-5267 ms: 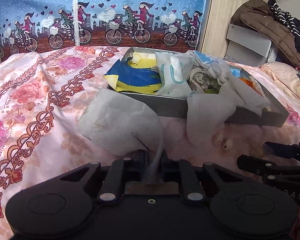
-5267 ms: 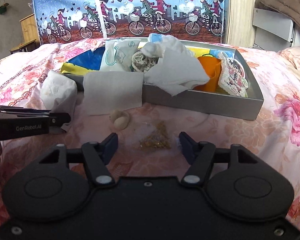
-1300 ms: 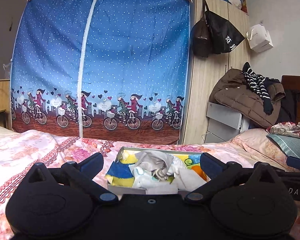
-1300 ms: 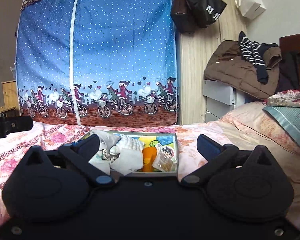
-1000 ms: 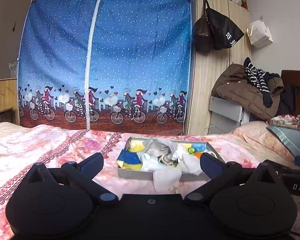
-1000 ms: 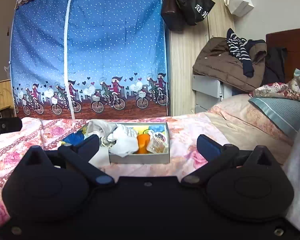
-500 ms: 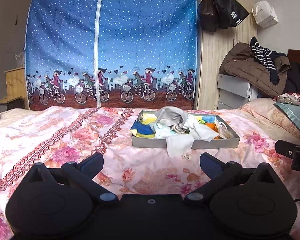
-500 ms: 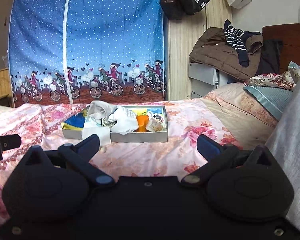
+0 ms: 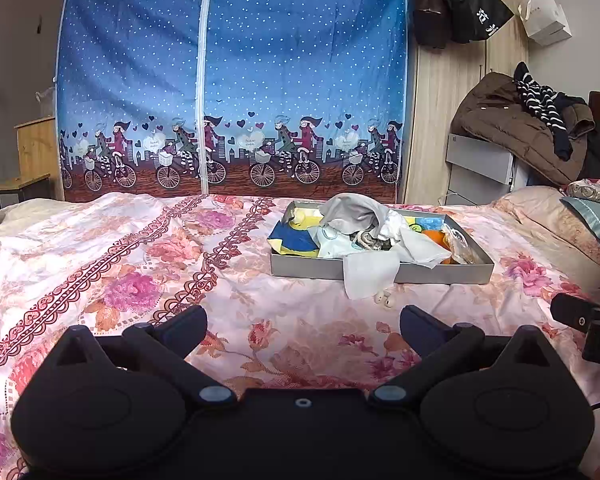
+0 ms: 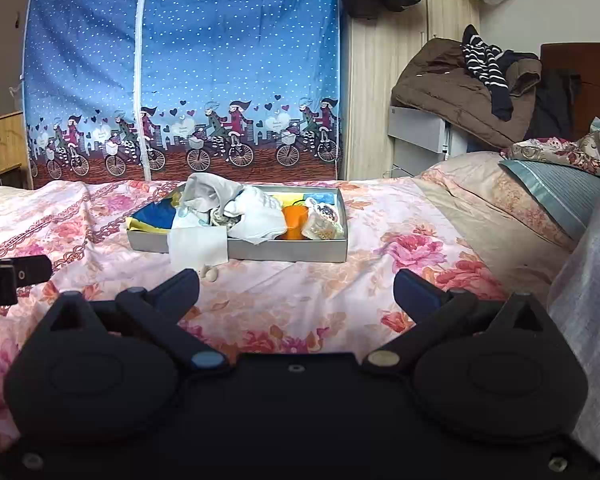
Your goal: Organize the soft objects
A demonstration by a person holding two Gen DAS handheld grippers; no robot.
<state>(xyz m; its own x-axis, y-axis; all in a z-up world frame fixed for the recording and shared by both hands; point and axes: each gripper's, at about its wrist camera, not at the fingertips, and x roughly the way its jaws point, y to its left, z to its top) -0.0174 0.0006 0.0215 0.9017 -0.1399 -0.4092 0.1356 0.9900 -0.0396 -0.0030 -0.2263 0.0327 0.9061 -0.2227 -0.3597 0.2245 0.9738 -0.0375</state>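
A: How do the two claws stand?

B: The left gripper [image 9: 302,322] has its fingers spread wide and nothing is between them. The right gripper [image 10: 296,285] is the same, wide apart and empty. Both hang above the flowered bedcover [image 9: 148,264].

A: And where are the soft things?

B: They are in the grey tray [image 9: 436,273], well ahead of both claws; from the left claw it is a little to the right, from the right claw a little to the left. A grey cloth [image 9: 352,210] lies on top of the pile. A white cloth [image 10: 198,245] hangs over the near wall of the tray, toward the claws. Just beside its lower edge a small beige object [image 10: 209,273] lies on the cover; what it is I cannot tell.
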